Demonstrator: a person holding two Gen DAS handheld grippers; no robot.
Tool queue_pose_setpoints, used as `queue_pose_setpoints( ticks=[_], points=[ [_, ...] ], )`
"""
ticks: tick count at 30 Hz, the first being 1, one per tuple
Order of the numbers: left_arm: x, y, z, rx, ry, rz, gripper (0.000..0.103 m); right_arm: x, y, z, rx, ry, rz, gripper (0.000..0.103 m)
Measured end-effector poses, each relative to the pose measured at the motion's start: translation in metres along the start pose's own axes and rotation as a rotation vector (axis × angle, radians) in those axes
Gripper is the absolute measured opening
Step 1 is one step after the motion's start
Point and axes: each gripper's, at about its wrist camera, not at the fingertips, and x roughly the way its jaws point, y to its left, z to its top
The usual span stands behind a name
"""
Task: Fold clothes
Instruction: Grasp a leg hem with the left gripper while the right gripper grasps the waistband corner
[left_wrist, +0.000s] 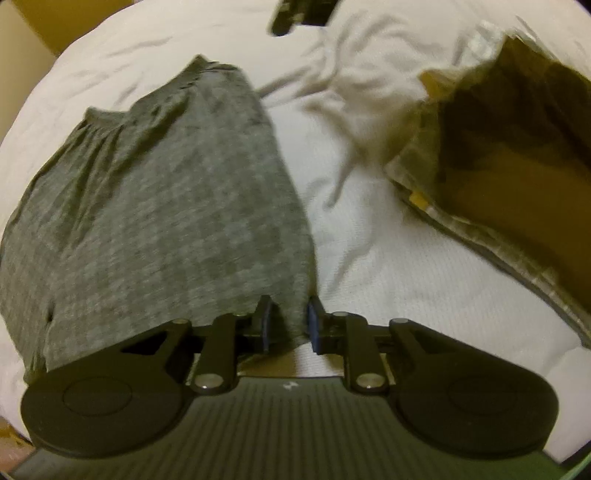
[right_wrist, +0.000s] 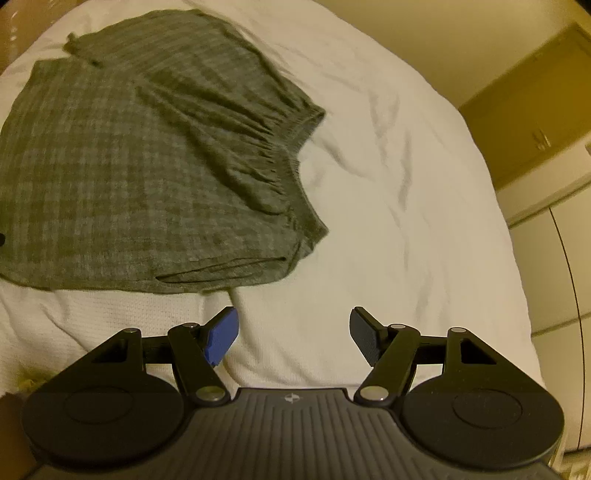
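My left gripper (left_wrist: 289, 320) is clamped on the near corner of the grey checked shorts (left_wrist: 155, 199), its pads pinching the hem. The shorts lie folded on the white bed sheet (left_wrist: 369, 258), elastic waistband (right_wrist: 284, 147) at the far side. My right gripper (right_wrist: 293, 334) hangs above bare sheet, jaws spread wide, holding nothing, just beside the shorts' near edge.
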Motion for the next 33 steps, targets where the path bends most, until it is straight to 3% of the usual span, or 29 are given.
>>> queue_pose_setpoints(
  ticks=[2,4,12,18,25,27,29,31,33],
  points=[
    [0.000,-0.004,0.002,0.011,-0.001,-0.013,0.015,0.004,0.006,-0.001,-0.062,-0.014,0.008,0.068],
    [-0.002,-0.004,0.003,0.001,-0.004,-0.022,0.001,0.010,0.012,-0.004,-0.151,-0.030,0.010,0.068],
    [-0.045,0.025,0.007,-0.115,-0.115,-0.015,0.001,0.063,0.021,-0.012,-0.563,-0.122,-0.068,0.068],
    [-0.067,0.046,0.008,-0.172,-0.170,-0.008,0.001,0.104,0.022,-0.018,-0.752,-0.142,-0.104,0.068],
    [-0.062,0.084,0.007,-0.278,-0.171,0.057,0.001,0.117,0.036,-0.020,-0.891,-0.254,-0.106,0.065],
    [-0.061,0.093,0.004,-0.289,-0.168,0.075,0.001,0.119,0.035,-0.015,-0.879,-0.241,-0.079,0.054],
    [-0.061,0.100,-0.002,-0.303,-0.163,0.089,0.001,0.122,0.034,-0.010,-0.862,-0.217,-0.050,0.022],
    [-0.063,0.107,-0.008,-0.317,-0.158,0.103,0.001,0.123,0.032,-0.005,-0.840,-0.185,-0.034,0.002],
    [-0.068,0.113,-0.014,-0.324,-0.157,0.115,0.001,0.117,0.027,0.002,-0.798,-0.176,-0.025,0.002]
  ],
)
